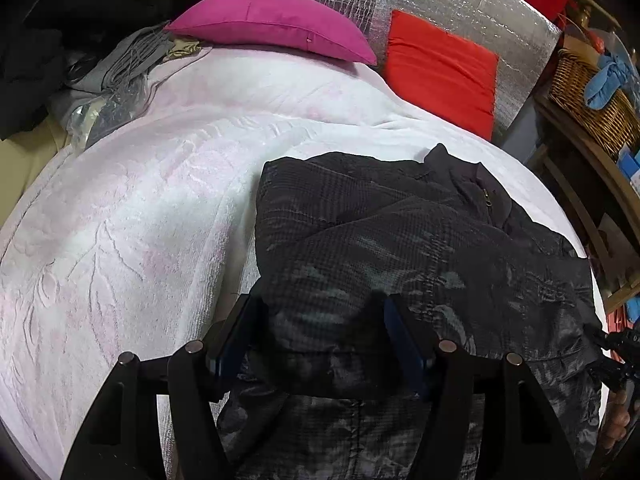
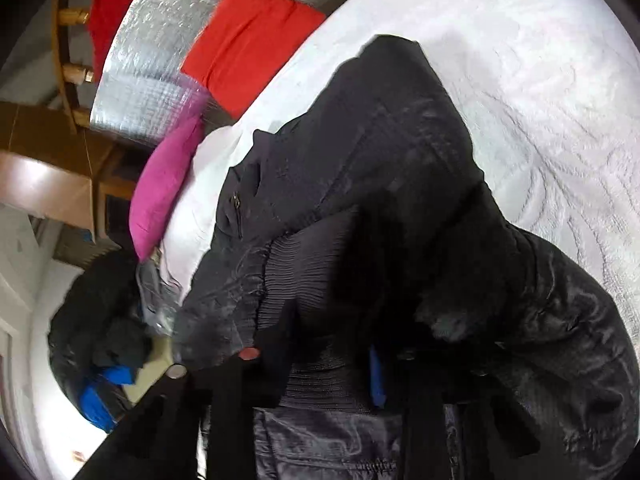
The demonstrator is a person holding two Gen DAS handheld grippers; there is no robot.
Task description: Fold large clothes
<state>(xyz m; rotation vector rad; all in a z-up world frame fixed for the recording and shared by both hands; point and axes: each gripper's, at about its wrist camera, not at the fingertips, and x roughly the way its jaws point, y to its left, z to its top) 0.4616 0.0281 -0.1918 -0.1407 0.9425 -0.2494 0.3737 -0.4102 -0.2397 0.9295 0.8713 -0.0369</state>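
My left tool [image 1: 320, 320] stands released over the black jacket [image 1: 400, 232] on the bed [image 1: 140, 200]. My right tool [image 2: 320, 360], nearer its ribbed hem, clenches that hem.

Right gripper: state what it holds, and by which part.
The right gripper has the black jacket between its fingers, at the ribbed knit band; whether the pads press on it cannot be told.
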